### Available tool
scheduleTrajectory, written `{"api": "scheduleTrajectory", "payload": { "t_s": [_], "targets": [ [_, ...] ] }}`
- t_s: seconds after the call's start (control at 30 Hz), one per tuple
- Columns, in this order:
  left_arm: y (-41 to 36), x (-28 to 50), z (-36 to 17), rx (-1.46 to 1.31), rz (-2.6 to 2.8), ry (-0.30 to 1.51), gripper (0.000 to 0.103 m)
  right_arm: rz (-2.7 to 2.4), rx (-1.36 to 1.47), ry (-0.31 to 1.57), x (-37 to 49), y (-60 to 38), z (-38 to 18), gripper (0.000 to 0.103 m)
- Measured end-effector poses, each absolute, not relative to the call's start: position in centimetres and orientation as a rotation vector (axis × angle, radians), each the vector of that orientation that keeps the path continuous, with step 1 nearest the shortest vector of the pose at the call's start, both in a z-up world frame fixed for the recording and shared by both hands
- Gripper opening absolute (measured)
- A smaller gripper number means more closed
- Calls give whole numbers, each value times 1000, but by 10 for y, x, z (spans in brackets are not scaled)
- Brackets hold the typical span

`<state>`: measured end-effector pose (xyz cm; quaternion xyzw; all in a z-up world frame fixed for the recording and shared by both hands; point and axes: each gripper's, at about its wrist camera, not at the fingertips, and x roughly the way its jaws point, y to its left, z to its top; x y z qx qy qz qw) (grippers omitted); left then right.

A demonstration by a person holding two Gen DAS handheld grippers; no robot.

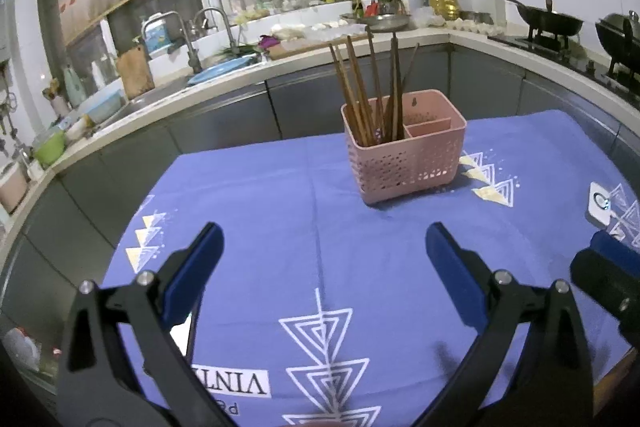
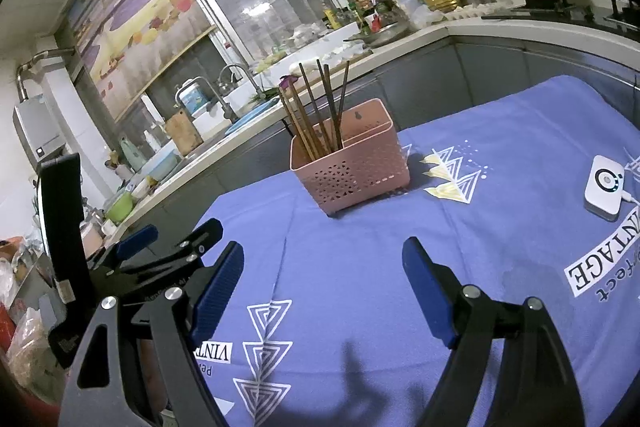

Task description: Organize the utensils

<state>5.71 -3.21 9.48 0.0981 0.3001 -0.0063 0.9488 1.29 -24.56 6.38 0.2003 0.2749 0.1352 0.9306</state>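
- The left gripper [image 1: 324,251] is the nearest thing in its own view. Its blue fingers [image 1: 200,267] stand wide apart, with nothing between them, only the purple cloth [image 1: 260,219] on the worktop below.
- The right gripper [image 2: 322,275] is in the same state: fingers spread wide and empty, above bare cloth.
- The two grippers are just beside each other; in the right wrist view the left one shows at the left edge.
- Farther on, well apart from both pairs of fingers, the pink basket [image 1: 404,155] stands upright on the cloth. It lies ahead of the left gripper and a little to the right, and almost straight ahead of the right gripper.
- The chopsticks [image 1: 362,87] stand in the basket's larger, left compartment. Their long axis is nearly vertical, the tops fanning outward. The smaller compartment looks empty.
- No loose utensil is visible on the cloth, so I judge the sorting is nearly finished. Neither hand is clearly nearer.
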Motion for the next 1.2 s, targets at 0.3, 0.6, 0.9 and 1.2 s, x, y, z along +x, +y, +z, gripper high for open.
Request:
{"api": "scheduleTrajectory", "payload": {
  "t_s": [0.3,0.6,0.9,1.2],
  "targets": [
    [-31,61,90,220,10,619,97,276,412,562,13,-247,64,81],
    [-32,63,84,222,5,642,97,276,419,566,12,-250,63,81],
    [-30,69,81,220,17,653,97,276,417,568,12,-249,63,81],
    [-29,70,81,233,20,657,97,275,419,570,13,-247,62,81]
  ]
}}
